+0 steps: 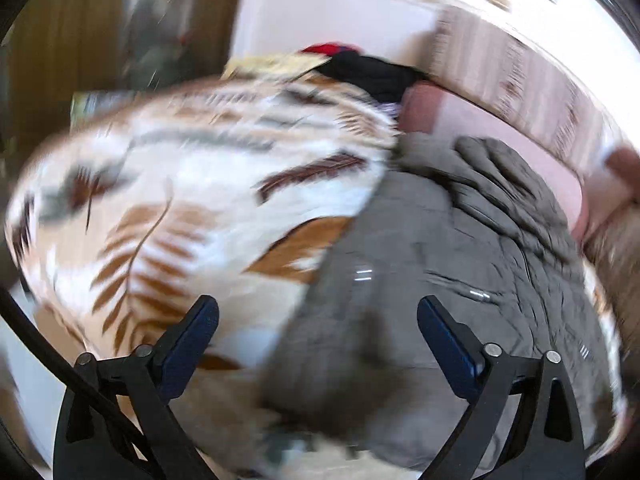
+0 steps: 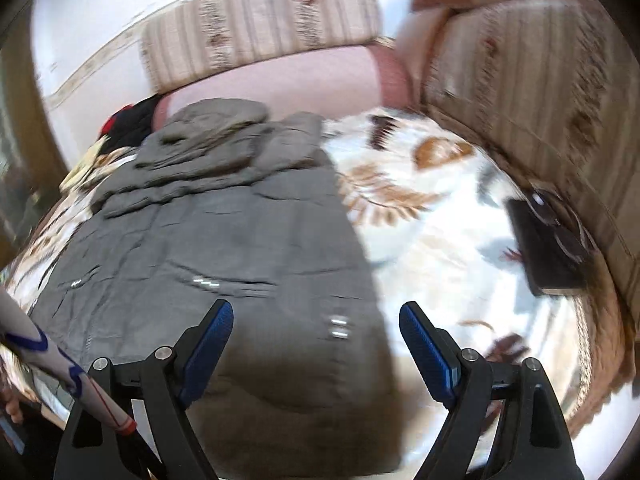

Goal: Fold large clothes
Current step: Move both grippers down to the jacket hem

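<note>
A large grey padded jacket [image 1: 432, 264] lies spread on a bed covered by a white blanket with brown leaf print [image 1: 168, 200]. Its hood end is bunched toward the pink headboard. My left gripper [image 1: 318, 320] is open and empty, hovering over the jacket's near left edge. In the right wrist view the same jacket [image 2: 224, 232] fills the left half. My right gripper [image 2: 316, 326] is open and empty above the jacket's near right edge, with the leaf blanket [image 2: 440, 240] to its right. Both views are motion-blurred.
A pink headboard [image 2: 280, 84] with striped cushions [image 2: 260, 16] runs along the far side. Black and red clothes [image 1: 360, 68] are piled at the far corner. A dark flat device [image 2: 548, 244] lies on the blanket by a striped cushion [image 2: 540, 100] at right.
</note>
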`<action>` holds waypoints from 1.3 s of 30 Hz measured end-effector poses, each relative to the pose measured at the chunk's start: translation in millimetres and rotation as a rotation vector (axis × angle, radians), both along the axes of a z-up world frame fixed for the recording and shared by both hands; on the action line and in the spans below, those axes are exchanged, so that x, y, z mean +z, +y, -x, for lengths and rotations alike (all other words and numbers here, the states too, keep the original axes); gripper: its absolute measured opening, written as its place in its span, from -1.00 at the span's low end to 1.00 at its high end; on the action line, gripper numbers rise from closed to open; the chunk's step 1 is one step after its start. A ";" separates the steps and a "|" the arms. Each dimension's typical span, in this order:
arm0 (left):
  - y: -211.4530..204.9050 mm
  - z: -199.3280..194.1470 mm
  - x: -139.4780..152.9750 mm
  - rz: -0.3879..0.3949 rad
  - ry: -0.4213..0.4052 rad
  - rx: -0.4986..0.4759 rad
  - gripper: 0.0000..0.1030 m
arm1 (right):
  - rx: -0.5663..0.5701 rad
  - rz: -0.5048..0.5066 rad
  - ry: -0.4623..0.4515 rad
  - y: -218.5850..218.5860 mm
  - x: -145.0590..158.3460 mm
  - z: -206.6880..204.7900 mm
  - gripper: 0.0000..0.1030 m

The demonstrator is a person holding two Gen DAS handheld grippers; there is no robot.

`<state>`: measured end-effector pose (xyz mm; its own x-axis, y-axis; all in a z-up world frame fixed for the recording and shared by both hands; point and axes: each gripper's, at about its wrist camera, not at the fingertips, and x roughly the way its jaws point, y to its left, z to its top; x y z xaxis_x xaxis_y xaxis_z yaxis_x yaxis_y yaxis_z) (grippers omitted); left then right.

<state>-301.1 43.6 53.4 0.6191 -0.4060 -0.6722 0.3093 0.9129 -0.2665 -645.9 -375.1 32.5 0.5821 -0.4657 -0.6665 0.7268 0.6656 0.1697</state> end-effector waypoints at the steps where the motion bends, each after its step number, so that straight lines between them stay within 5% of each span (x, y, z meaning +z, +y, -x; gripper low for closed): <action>1: 10.2 -8.6 -5.3 0.029 0.045 0.017 0.61 | -0.009 -0.020 -0.006 -5.6 -1.9 4.7 0.72; 9: 14.2 -16.5 -29.7 0.231 0.213 -0.080 0.43 | -0.058 -0.232 -0.099 -37.7 -19.6 31.6 0.72; 20: 7.1 8.9 -43.2 0.229 0.257 -0.085 0.43 | -0.077 -0.426 -0.179 -55.7 -44.4 52.8 0.73; 33: -22.3 48.7 -44.1 0.203 0.227 -0.227 0.50 | 0.166 -0.541 -0.205 21.0 -58.1 13.4 0.73; 38: -34.8 50.4 -26.3 0.135 0.077 -0.203 0.40 | 0.194 -0.410 -0.244 28.4 -37.8 -0.4 -0.19; 39: -40.8 52.0 -25.1 0.087 0.050 -0.205 0.38 | 0.192 -0.369 -0.228 29.7 -35.0 -3.6 -0.19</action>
<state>-353.1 2.8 28.3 0.4844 -0.5777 -0.6570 0.4701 0.8052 -0.3613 -642.3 -345.3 -2.5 0.7854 -0.0915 -0.6122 0.5132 0.6492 0.5614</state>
